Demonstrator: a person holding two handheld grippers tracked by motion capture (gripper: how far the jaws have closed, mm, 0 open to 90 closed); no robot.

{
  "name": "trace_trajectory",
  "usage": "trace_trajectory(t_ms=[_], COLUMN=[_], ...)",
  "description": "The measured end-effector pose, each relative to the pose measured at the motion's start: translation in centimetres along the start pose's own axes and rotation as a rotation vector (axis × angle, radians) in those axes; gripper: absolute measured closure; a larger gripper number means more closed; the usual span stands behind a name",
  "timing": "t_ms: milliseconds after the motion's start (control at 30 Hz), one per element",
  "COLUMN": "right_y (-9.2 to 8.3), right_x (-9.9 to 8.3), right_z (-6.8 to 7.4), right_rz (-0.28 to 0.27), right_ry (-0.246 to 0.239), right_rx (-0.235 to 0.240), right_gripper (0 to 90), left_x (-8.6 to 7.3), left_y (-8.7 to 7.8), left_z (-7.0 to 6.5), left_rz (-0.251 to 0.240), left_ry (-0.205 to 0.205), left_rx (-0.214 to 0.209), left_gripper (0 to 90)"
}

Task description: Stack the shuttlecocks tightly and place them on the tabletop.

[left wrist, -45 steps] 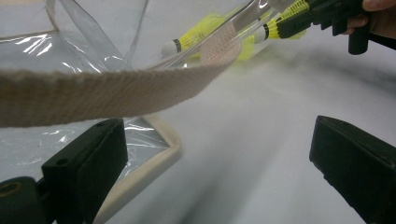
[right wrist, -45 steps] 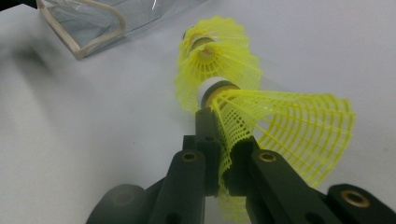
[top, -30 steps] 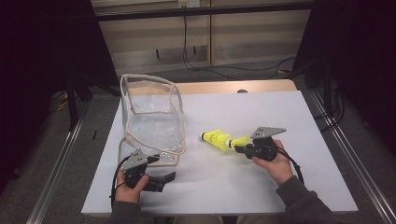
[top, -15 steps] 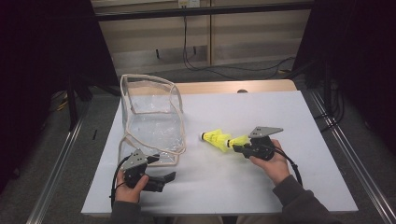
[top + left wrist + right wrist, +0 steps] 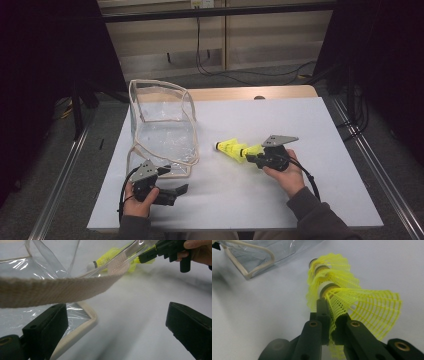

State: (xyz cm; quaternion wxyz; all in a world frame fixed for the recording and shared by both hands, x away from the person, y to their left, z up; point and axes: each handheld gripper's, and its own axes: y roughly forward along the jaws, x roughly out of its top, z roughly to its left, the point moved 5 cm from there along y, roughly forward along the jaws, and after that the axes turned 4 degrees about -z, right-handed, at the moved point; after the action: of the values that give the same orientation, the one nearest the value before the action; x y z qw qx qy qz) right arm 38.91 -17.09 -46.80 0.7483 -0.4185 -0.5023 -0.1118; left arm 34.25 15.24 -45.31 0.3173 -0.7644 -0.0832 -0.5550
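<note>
R tool (image 5: 329, 322) pinching the stacked yellow shuttlecocks (image 5: 231, 149) mid-surface; L tool (image 5: 176, 191) spread near front edge; next, prob. into the clear bag (image 5: 162, 127).

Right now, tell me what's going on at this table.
A person works two hand-held tongs at a white table. The right tongs are shut on the skirt of a stack of yellow shuttlecocks, nested one in another, cork end pointing toward a clear plastic bag with beige trim. The left tongs stand open near the bag's front edge, gripping nothing; a beige strap of the bag crosses just ahead of them. The shuttlecocks are not in the bag yet.
</note>
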Motion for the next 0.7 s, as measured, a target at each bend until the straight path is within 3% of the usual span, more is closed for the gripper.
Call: trace_trajectory(t_ms=[700], right_y=[0.57], right_x=[0.34], right_z=[-0.56], right_rz=[-0.013], right_ry=[0.028], right_rx=[-0.03], right_gripper=[87.0], left_x=[-0.01], left_y=[0.02], left_z=[0.02], left_rz=[0.001], left_ry=[0.0], left_rx=[-0.001], left_gripper=[4.3])
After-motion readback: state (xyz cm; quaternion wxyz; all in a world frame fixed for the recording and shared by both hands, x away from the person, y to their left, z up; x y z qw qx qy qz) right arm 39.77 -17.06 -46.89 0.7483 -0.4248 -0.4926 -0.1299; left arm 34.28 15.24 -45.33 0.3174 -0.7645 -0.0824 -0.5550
